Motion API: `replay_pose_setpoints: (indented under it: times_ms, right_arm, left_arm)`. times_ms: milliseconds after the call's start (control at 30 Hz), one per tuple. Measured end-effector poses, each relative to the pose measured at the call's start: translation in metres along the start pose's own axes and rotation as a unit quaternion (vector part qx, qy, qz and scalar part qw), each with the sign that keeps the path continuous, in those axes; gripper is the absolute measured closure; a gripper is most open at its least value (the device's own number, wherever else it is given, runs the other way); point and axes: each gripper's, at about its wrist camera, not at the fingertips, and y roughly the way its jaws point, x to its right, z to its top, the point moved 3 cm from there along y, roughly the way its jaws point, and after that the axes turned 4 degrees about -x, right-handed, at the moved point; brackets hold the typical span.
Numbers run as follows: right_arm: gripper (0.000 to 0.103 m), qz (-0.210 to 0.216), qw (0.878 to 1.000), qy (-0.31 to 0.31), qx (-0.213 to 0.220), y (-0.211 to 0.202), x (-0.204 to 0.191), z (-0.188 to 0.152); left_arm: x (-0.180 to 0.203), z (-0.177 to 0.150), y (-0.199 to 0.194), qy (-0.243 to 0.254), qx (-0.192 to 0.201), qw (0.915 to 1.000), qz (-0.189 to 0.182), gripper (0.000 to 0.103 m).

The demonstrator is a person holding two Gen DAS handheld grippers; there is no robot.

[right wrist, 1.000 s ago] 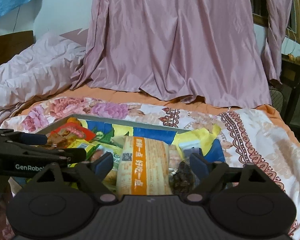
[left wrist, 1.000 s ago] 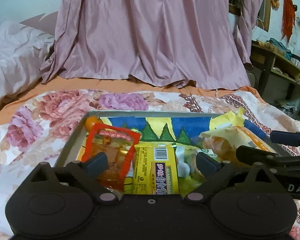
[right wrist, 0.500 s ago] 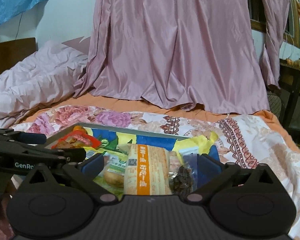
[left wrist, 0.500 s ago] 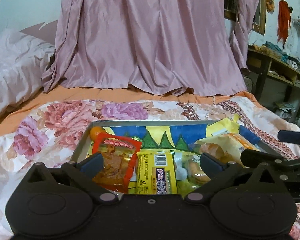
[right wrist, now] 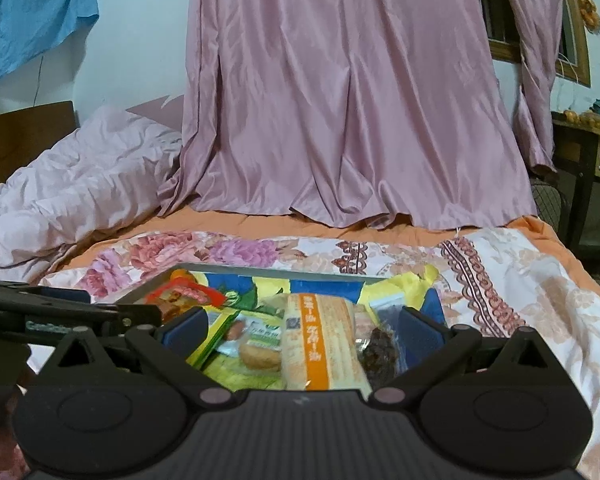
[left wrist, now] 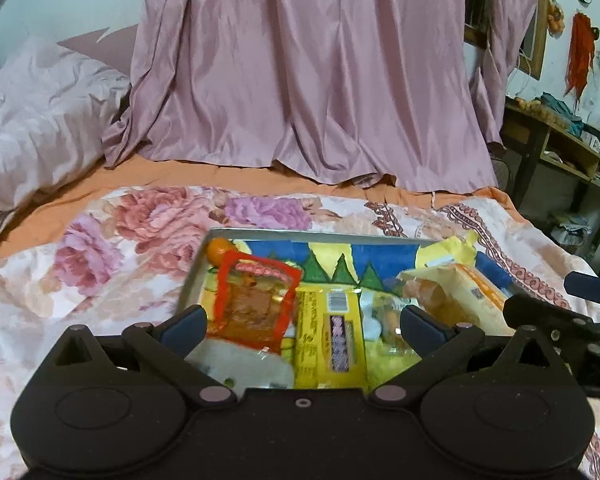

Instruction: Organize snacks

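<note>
The snacks lie together inside a shallow metal tray [left wrist: 312,234] that rests on the flowered bedspread [left wrist: 112,240] of the bed. In the left wrist view I see a red packet [left wrist: 256,304] at the left side of the tray, a yellow packet with a barcode [left wrist: 334,332] just beside it, and a small orange ball [left wrist: 219,249] in the far left corner. In the right wrist view an orange-striped packet [right wrist: 320,344] lies in the middle, a green packet with a biscuit [right wrist: 256,344] to its left, and a clear bag of dark pieces [right wrist: 380,350] to its right.

The left gripper [left wrist: 302,324] is released, with its jaws wide apart and nothing between them. The right gripper [right wrist: 302,330] is the same: spread and empty, above the near side of the tray.

I see no snack on the bedspread outside the tray, so I judge that the collecting is mostly done. What may be left is to put the packets straight, because several overlap each other. The near part of the tray is hidden behind the grippers, so I cannot tell what lies there.
</note>
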Motion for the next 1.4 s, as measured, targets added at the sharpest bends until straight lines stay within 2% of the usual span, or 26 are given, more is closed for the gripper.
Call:
replay_pose_setpoints:
  times_ms: [200, 367, 533, 667, 767, 867, 933, 1000, 1100, 1400]
  right_arm:
    - [0.000, 0.002, 1.000, 0.029, 0.009, -0.038, -0.006, -0.013]
    - [0.000, 0.001, 0.998, 0.059, 0.010, -0.083, -0.010, -0.031]
    - [0.000, 0.005, 0.997, 0.073, 0.005, -0.132, -0.023, -0.060]
    - [0.000, 0.014, 0.997, 0.080, -0.009, -0.164, -0.034, -0.091]
    - [0.000, 0.013, 0.998, 0.065, -0.016, -0.180, -0.043, -0.116]
    - [0.000, 0.001, 0.999, 0.030, -0.022, -0.190, -0.053, -0.146]
    - [0.000, -0.004, 0.999, 0.028, -0.036, -0.192, -0.058, -0.158]
    - [0.000, 0.008, 0.999, 0.030, -0.031, -0.195, -0.060, -0.155]
    - [0.000, 0.002, 1.000, 0.018, -0.016, -0.201, -0.063, -0.151]
    - [0.000, -0.003, 0.999, 0.036, -0.036, -0.185, -0.058, -0.151]
  left_arm:
    - [-0.013, -0.019, -0.044, 0.007, -0.008, 0.9999, 0.005, 0.001]
    - [-0.019, -0.048, -0.098, 0.024, 0.003, 0.9997, 0.004, 0.001]
    - [-0.014, -0.100, -0.146, 0.039, -0.008, 0.9992, 0.000, 0.001]
    - [-0.018, -0.145, -0.167, 0.027, -0.032, 0.9991, -0.001, 0.001]
    - [-0.024, -0.171, -0.177, 0.020, -0.049, 0.9986, 0.003, 0.001]
    - [-0.025, -0.181, -0.187, 0.017, -0.057, 0.9982, 0.011, 0.001]
    - [-0.023, -0.185, -0.193, 0.018, -0.052, 0.9984, 0.013, 0.001]
    - [-0.019, -0.189, -0.197, 0.022, -0.053, 0.9982, 0.012, 0.001]
    - [-0.012, -0.195, -0.198, 0.043, -0.057, 0.9973, 0.016, 0.001]
    - [-0.014, -0.198, -0.174, 0.039, -0.070, 0.9962, 0.034, 0.001]
